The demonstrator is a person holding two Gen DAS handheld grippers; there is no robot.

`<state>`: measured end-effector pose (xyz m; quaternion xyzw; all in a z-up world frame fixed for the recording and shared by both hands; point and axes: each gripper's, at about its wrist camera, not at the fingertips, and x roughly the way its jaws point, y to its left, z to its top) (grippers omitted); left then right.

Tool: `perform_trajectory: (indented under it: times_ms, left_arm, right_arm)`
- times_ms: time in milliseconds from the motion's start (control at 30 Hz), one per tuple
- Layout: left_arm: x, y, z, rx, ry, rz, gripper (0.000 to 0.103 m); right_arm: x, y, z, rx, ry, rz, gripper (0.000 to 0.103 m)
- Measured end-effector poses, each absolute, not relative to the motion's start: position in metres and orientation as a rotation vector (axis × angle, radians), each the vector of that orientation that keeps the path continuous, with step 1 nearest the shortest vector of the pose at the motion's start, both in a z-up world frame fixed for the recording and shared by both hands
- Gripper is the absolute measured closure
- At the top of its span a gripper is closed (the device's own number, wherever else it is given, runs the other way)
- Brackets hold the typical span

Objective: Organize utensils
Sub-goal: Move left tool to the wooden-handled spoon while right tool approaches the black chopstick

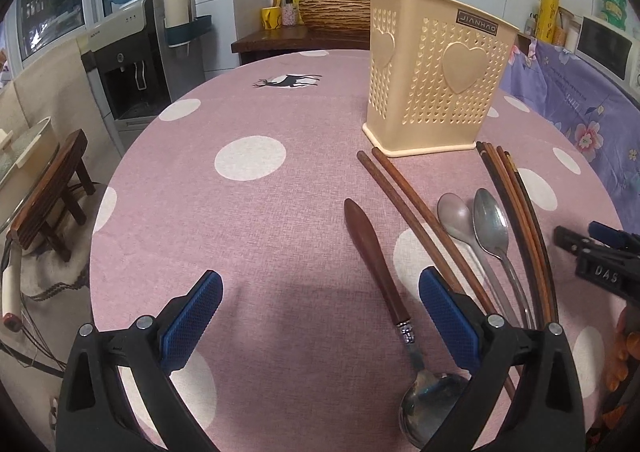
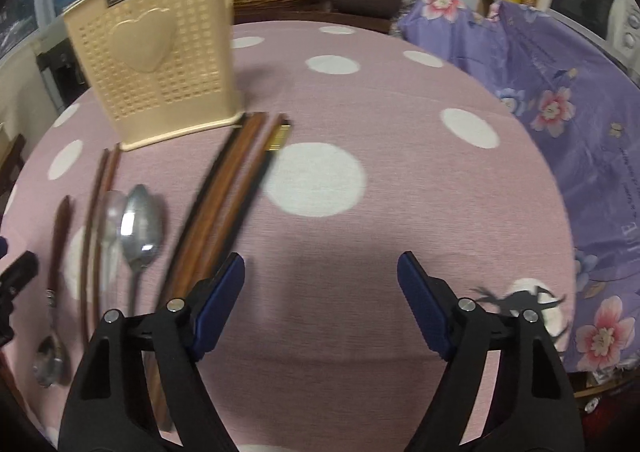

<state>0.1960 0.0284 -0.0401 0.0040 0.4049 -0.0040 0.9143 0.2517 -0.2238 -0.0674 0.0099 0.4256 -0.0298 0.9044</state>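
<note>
A cream perforated utensil holder (image 1: 436, 68) (image 2: 160, 64) with heart reliefs stands upright on the pink dotted tablecloth (image 1: 260, 212). In front of it lie a wooden-handled spoon (image 1: 380, 280), a brown chopstick pair (image 1: 404, 204), two steel spoons (image 1: 488, 224) (image 2: 140, 228) and a bundle of dark chopsticks (image 1: 516, 212) (image 2: 224, 204). My left gripper (image 1: 320, 294) stands open over bare cloth, with the wooden-handled spoon between its fingers but untouched. My right gripper (image 2: 320, 284) is open above bare cloth, its left finger (image 2: 224, 292) just right of the chopstick bundle.
A purple floral cloth (image 2: 560, 100) covers something along the table's right side. A water dispenser (image 1: 132, 64) and a wooden stool (image 1: 52, 192) stand off the table's left edge. A sideboard with a woven basket (image 1: 336, 10) is behind the table.
</note>
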Motion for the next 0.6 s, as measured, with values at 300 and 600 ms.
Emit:
perform_trajectory:
  times_ms: [300,600]
  left_arm:
    - [0.199,0.021,-0.040,0.011,0.834,-0.018,0.005]
    - [0.198,0.022,-0.045,0.023,0.851,-0.013,0.005]
  right_arm:
    - [0.263,-0.212,-0.069,0.067,0.917,0.013,0.025]
    - [0.260,-0.215,-0.067,-0.008,0.914,-0.025,0.037]
